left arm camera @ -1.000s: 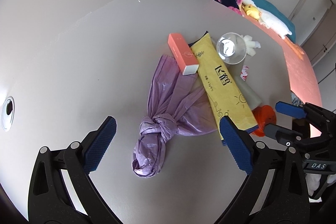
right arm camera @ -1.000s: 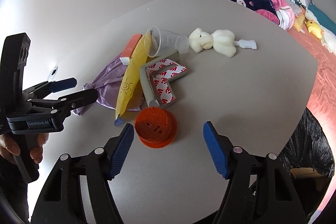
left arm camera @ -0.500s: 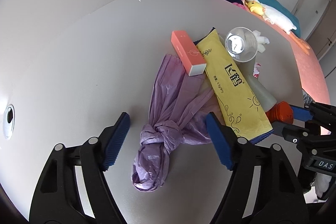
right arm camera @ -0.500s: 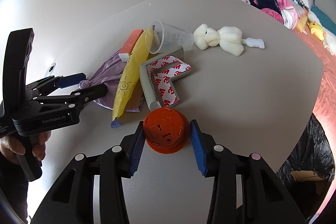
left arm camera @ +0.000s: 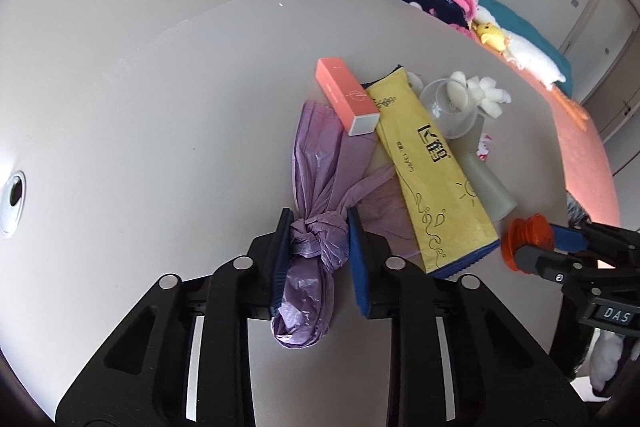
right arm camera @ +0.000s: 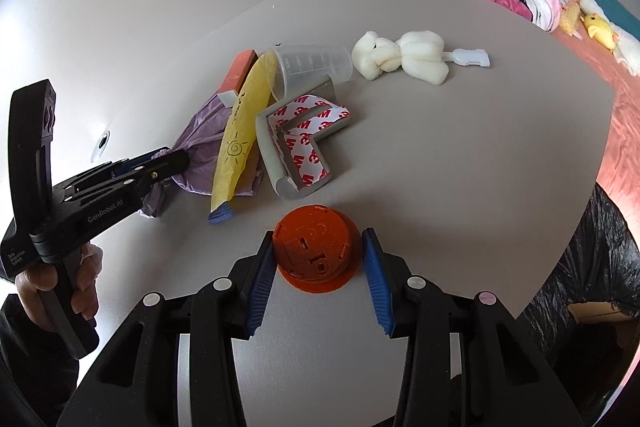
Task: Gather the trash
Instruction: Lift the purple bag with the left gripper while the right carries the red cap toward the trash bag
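Note:
A knotted purple plastic bag (left arm camera: 320,211) lies on the grey table (left arm camera: 160,107). My left gripper (left arm camera: 318,239) is shut on the bag at its knot; it also shows in the right wrist view (right arm camera: 160,163). An orange plastic cap (right arm camera: 316,247) sits near the table's front edge. My right gripper (right arm camera: 318,267) is shut on the cap, one pad against each side. The cap also shows in the left wrist view (left arm camera: 528,235), held by the right gripper (left arm camera: 560,239).
A yellow packet (left arm camera: 432,163), a pink box (left arm camera: 346,95), a clear measuring cup (right arm camera: 308,67), a grey corner guard with 3M tape (right arm camera: 300,143) and a white foam toy (right arm camera: 400,61) lie mid-table. A black trash bag (right arm camera: 592,267) hangs off the right edge. Bedding lies beyond.
Both grippers moved forward and closed. The left one shut on the purple bag's knot; the right one shut on the orange cap.

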A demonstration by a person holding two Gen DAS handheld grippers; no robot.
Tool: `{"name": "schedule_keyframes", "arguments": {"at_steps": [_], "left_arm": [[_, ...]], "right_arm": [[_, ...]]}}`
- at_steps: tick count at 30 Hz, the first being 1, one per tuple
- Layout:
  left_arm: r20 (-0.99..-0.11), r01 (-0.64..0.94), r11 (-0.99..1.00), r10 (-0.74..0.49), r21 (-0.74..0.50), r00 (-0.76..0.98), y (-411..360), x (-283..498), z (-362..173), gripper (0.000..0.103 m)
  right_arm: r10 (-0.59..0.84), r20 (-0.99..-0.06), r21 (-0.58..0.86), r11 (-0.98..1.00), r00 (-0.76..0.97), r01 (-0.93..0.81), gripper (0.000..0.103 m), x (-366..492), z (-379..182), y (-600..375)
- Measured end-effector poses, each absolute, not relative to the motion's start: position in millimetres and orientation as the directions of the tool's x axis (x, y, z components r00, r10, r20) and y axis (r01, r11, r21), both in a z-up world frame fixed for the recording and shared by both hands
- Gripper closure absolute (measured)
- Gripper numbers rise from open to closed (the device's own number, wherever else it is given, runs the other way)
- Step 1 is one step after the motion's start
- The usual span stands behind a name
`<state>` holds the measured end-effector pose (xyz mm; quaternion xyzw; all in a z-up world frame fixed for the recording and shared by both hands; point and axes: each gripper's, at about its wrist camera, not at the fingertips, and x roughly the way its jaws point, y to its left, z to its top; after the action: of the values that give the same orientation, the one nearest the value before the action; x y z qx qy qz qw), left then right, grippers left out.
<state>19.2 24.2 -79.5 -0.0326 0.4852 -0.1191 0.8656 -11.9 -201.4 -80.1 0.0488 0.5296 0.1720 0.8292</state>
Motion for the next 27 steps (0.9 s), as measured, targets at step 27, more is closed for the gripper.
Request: {"name": "schedule_keyframes", "arguments": {"at_steps": [27], "left_arm": [[-0.697, 0.286, 0.934, -0.351, -0.214, 0.625, -1.2, -9.8, 14.2, 0.08]], "right_arm": [[0.36, -0.754, 0.277, 0.933, 0.55, -0.231, 0.059, -41.6, -9.2, -239.7]]}}
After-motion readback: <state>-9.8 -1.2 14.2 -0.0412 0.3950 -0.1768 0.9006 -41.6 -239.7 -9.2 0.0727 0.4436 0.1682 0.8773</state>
